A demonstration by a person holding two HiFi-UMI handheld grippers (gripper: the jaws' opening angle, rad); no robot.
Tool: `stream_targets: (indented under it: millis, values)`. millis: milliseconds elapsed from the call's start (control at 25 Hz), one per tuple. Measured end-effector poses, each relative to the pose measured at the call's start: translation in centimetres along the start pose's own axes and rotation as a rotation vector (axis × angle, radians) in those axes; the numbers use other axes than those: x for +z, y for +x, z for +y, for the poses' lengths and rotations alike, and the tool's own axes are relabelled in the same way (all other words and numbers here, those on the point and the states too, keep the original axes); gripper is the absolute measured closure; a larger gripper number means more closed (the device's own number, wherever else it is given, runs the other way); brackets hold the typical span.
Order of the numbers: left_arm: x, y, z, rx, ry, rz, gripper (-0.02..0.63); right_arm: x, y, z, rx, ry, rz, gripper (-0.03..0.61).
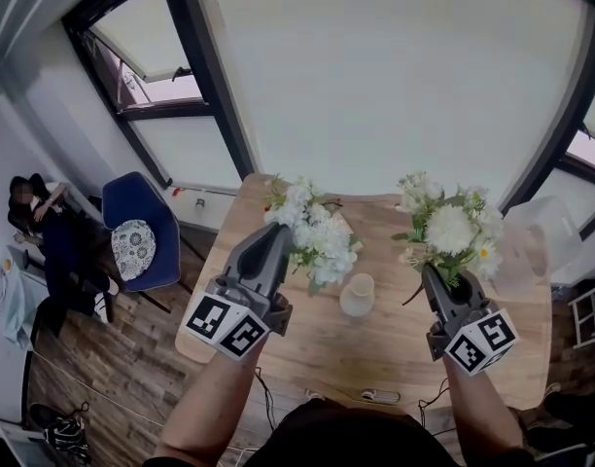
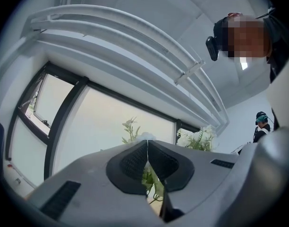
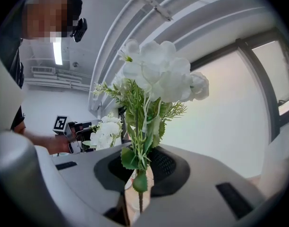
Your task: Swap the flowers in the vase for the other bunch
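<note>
Both forearms stretching forward over table point(image 1: 327, 350); left gripper point(image 1: 281, 234) pinching white bunch point(image 1: 317, 239) at vase's point(image 1: 358, 296) 11 o'clock, right gripper point(image 1: 433, 276) clamping daisy bunch point(image 1: 451, 230) at 2 o'clock.

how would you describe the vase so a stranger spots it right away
Start at the light wooden table below the big windows. Near its middle, between the left gripper with its white bunch and the right gripper with its daisy bunch, stands the small cream vase. Unlike those raised flowers, it is squat, plain and holds no stems.
</note>
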State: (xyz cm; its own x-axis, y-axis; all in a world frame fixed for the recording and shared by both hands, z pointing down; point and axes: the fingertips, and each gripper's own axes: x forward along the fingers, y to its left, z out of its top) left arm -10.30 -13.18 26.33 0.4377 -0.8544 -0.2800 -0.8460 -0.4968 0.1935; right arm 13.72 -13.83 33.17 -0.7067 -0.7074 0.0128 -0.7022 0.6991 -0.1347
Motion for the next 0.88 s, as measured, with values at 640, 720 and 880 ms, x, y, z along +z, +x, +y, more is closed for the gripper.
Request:
stream_targets:
  millis: [640, 720, 880]
  values:
    - [-1.7, -6.6, 4.4, 0.136, -0.031, 0.011, 0.604, -0.6, 5.1, 3.1, 0.096, -0.034, 0.023, 0.502]
    - [-1.3, -7.4, 6.2, 0.146, -0.039, 0.012, 0.604, -0.8, 6.9, 4.1, 0.099, -0.038, 0.026, 0.502]
    - [-1.4, -8.6, 6.9, 0.166, -0.047, 0.019, 0.604, -1.1, 7.8, 4.8, 0.111, -0.044, 0.029, 0.502]
